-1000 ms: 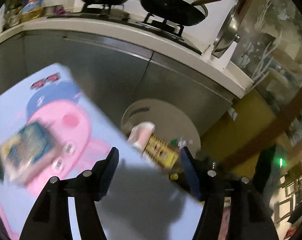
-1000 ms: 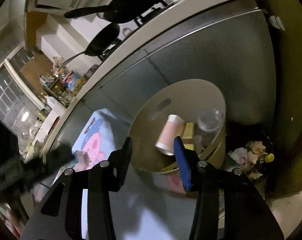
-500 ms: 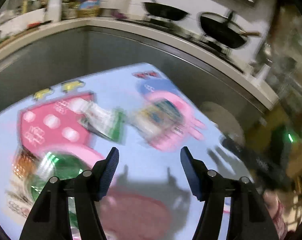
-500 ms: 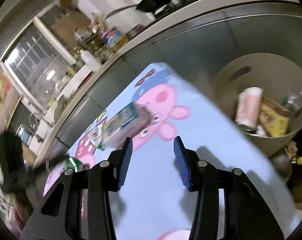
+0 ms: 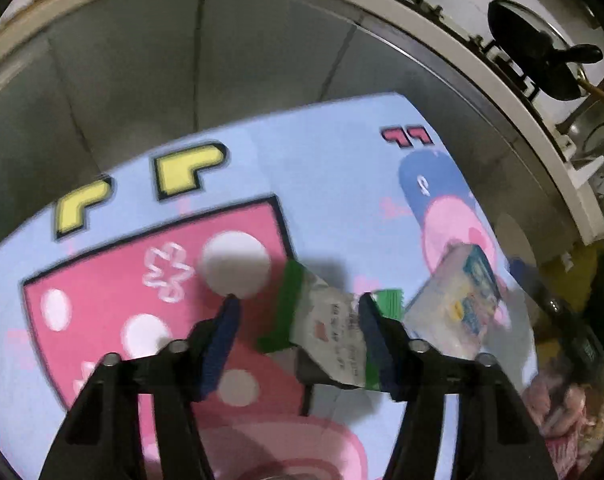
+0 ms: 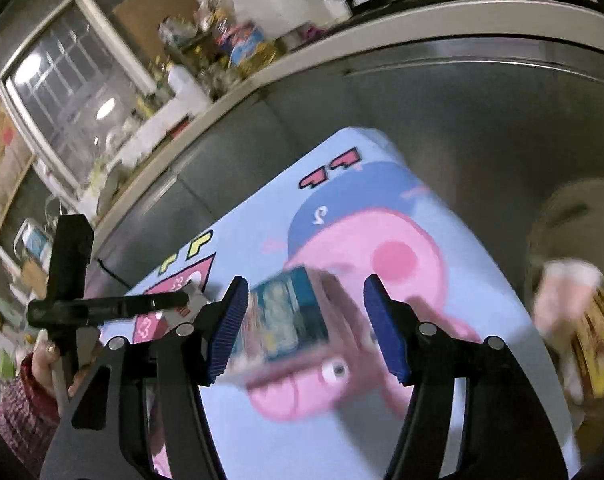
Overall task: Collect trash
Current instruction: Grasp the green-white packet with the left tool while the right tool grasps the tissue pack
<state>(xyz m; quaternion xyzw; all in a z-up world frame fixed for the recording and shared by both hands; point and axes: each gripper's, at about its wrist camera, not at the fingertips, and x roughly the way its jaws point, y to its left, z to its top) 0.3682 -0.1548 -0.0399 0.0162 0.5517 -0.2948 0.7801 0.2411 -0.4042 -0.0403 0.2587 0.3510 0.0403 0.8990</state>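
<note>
Trash partly collected: round beige plastic bin holds some; beside it on the cartoon-printed blue mat, green-and-white crinkled wrapper and small printed carton remain; left gripper, closing, and right gripper, opening, grip nothing.

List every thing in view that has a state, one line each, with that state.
left gripper: jaws open and just closing, astride the wrapper.
right gripper: jaws open and just widening, astride the carton.
green-and-white wrapper: crumpled, lying on the mat.
small carton: lying on its side.
bin: open, trash inside.
</note>
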